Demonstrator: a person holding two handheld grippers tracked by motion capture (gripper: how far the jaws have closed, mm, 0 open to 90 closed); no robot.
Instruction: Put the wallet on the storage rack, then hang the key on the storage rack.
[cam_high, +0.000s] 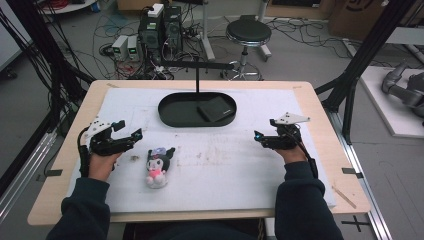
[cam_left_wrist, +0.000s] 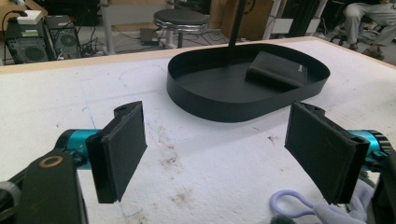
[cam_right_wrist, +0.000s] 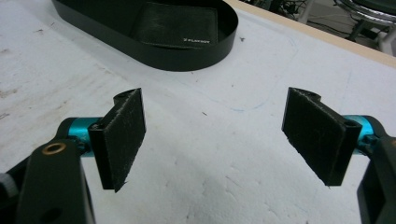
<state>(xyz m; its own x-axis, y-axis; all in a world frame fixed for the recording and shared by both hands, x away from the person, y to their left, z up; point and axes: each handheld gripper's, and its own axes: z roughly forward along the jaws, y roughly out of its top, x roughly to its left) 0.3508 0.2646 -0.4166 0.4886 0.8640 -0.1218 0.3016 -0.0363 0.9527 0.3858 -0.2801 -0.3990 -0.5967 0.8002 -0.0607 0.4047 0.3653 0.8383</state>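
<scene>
A small plush toy (cam_high: 158, 167) with black ears and a pink body lies on the white mat (cam_high: 225, 170), left of centre. Its lilac loop (cam_left_wrist: 287, 205) shows at the bottom right of the left gripper view. My left gripper (cam_high: 130, 129) (cam_left_wrist: 224, 154) hovers just left of the toy, open, with nothing between its jaws. At the back middle stands a black oval tray (cam_high: 170, 120) (cam_left_wrist: 210, 105) (cam_right_wrist: 163, 58) with a black wallet (cam_high: 216, 110) (cam_left_wrist: 275, 70) (cam_right_wrist: 175, 25) inside it. My right gripper (cam_high: 264, 128) (cam_right_wrist: 219, 140) is open and empty over bare mat, right of the tray.
A thin black T-shaped stand (cam_high: 197, 75) rises from the tray's far side. The mat covers a wooden table (cam_high: 320, 100). Beyond it are a round stool (cam_high: 248, 32), computer towers (cam_high: 160, 27) and floor cables. Black frame posts (cam_high: 370, 45) flank the table.
</scene>
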